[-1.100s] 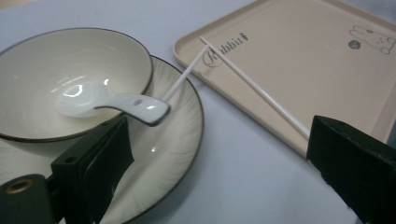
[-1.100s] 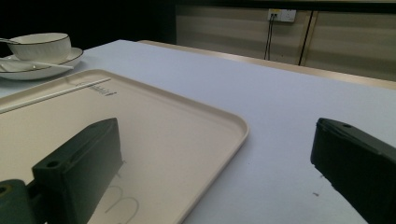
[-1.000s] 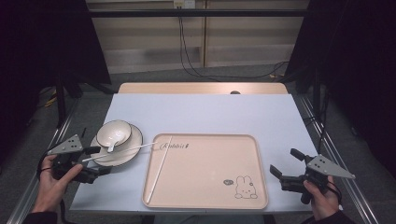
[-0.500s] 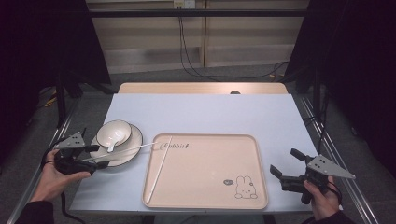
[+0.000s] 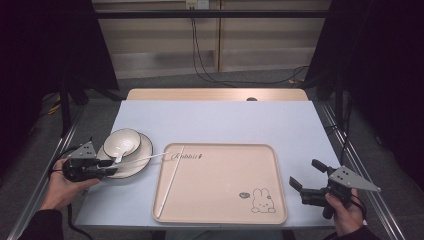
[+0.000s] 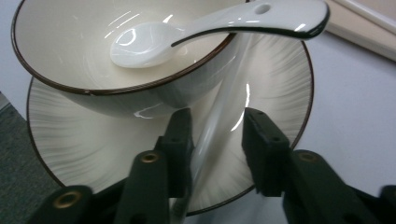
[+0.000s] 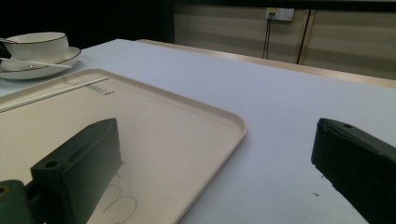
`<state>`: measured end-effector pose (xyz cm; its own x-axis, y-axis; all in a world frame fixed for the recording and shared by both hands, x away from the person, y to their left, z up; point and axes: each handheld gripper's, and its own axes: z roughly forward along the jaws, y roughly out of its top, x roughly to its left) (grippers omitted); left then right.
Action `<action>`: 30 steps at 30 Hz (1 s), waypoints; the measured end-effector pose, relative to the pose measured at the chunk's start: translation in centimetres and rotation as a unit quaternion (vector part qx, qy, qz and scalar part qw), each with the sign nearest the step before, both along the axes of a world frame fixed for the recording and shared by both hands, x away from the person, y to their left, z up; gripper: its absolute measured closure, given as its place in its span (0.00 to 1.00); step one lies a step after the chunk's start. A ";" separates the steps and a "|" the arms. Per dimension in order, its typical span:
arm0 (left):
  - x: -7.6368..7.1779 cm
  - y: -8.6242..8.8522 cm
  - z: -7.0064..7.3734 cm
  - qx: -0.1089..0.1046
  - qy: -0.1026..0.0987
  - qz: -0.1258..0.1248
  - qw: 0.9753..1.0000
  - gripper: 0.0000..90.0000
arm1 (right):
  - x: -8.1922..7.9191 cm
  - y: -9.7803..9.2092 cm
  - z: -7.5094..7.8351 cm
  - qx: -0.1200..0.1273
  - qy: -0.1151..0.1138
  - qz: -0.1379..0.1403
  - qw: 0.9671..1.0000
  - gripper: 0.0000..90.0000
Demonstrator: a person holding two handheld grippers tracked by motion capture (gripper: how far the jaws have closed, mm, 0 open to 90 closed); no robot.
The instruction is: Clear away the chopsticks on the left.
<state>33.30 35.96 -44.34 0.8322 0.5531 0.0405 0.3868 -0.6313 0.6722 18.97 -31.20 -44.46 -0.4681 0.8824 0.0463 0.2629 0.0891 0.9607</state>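
Note:
A white bowl [image 5: 122, 141] with a white spoon [image 6: 149, 44] in it stands on a cream plate [image 5: 142, 150] at the table's left. One white chopstick [image 5: 145, 158] lies from the plate across to the edge of the cream tray [image 5: 225, 180]. My left gripper [image 5: 111, 166] is low over the plate's near rim, open, its jaws on either side of that chopstick [image 6: 229, 88] with a gap on the right. A second chopstick [image 5: 171, 181] lies on the tray's left part. My right gripper [image 5: 304, 172] hovers open, right of the tray, holding nothing.
The tray bears a rabbit drawing [image 5: 260, 201] near its front right corner. Pale blue table [image 5: 225, 120] stretches behind the tray. Metal rails run along both table sides. Cables hang at the back wall.
My left gripper has slid right onto the plate's rim, its jaws now around the chopstick. The right gripper has stayed put.

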 end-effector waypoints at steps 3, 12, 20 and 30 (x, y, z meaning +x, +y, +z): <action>-0.1 -0.3 0.0 0.000 0.004 -0.006 1.000 0.77 | 0.0 0.0 0.0 0.003 0.004 -0.001 1.000 0.01; 0.3 -2.1 0.2 0.016 0.025 -0.025 0.999 0.80 | 0.0 0.1 0.0 0.002 0.002 -0.001 1.000 0.01; 0.6 -2.8 0.1 0.013 0.039 -0.028 0.999 0.84 | 0.0 0.0 0.0 0.002 0.003 -0.001 1.000 0.01; 0.8 -3.3 -0.2 0.012 0.053 -0.041 0.998 0.93 | 0.0 0.0 0.0 0.003 0.004 -0.002 1.000 0.01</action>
<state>34.11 32.61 -44.51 0.8748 0.4830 -0.0374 0.4013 -0.6794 0.6143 18.94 -31.19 -44.48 -0.4647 0.8837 0.0561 0.2708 0.0815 0.9592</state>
